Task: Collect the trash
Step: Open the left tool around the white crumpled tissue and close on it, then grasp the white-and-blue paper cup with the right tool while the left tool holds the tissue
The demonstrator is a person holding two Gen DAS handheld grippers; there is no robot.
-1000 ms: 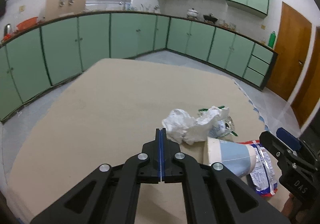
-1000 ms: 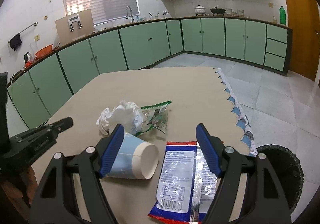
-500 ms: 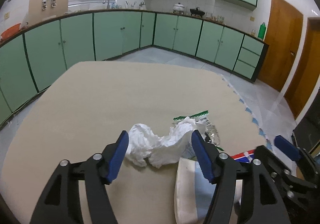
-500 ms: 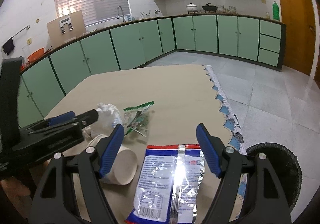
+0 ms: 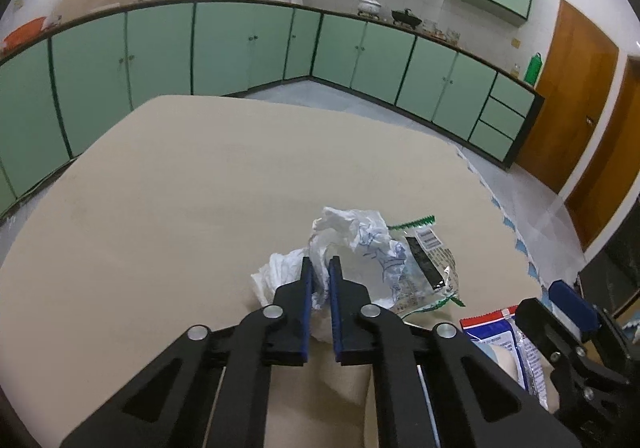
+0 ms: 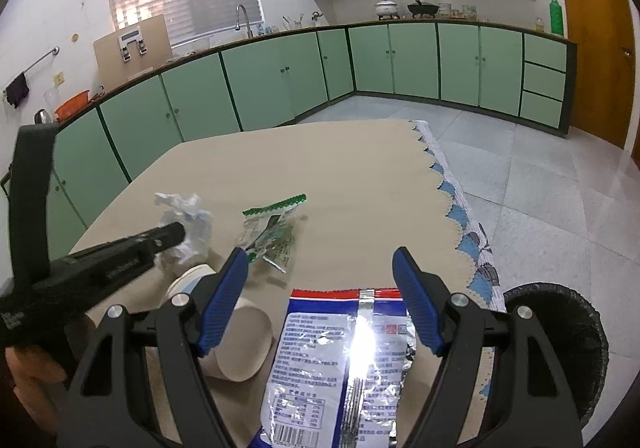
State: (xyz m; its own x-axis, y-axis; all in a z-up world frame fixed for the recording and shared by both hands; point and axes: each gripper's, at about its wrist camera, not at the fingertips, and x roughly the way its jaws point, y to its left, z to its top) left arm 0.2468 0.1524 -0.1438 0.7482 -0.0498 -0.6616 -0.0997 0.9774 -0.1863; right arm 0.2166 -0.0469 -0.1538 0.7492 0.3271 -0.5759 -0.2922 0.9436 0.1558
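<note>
My left gripper (image 5: 319,268) is shut on the crumpled white tissue (image 5: 352,236), which rests on the beige table (image 5: 180,184); the tissue also shows in the right wrist view (image 6: 188,216). A green clear wrapper (image 5: 428,264) lies just right of the tissue. A paper cup (image 6: 236,344) lies on its side near my right gripper (image 6: 320,284), which is open and empty. It hovers above a red, white and blue foil snack bag (image 6: 340,352).
A black trash bin (image 6: 560,348) stands on the floor beside the table's right edge. The tablecloth has a scalloped blue fringe (image 6: 460,208) on that side. Green kitchen cabinets (image 6: 280,80) line the far walls.
My left gripper opened, moved forward and left onto the tissue, and closed on it. My right gripper shifted slightly over the foil bag and stayed open.
</note>
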